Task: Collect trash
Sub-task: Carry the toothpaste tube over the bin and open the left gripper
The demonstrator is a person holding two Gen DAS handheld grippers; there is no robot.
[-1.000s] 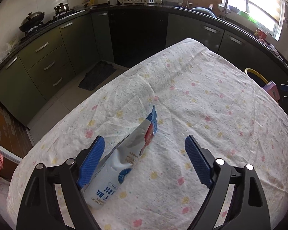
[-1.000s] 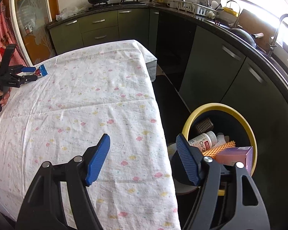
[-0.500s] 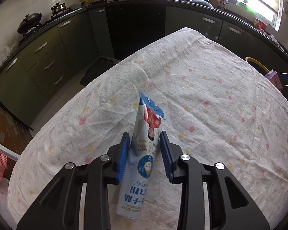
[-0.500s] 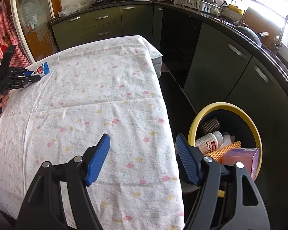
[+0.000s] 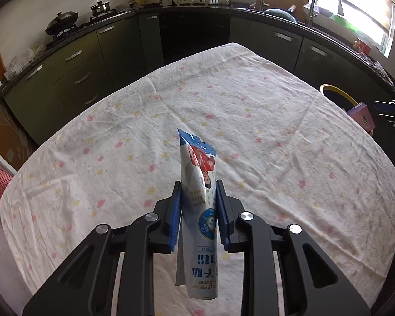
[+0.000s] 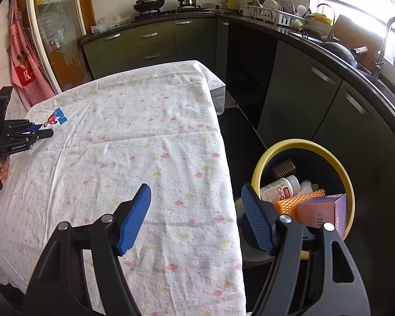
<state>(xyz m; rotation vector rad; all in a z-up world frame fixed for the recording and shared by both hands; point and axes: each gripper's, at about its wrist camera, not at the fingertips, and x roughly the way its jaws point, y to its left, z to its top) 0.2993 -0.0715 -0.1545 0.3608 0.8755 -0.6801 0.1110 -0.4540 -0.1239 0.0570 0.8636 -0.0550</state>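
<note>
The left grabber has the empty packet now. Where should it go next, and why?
Probably carry it across the table toward the yellow bin. The left gripper is shut on the packet, which hangs above the cloth, and the bin beside the table already holds other trash.

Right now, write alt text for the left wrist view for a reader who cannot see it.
The left gripper is shut on a white and blue sachet with a torn top, held above a table covered in a floral cloth. Beyond the table's far right corner sits a yellow-rimmed bin, with dark kitchen cabinets behind.
</note>
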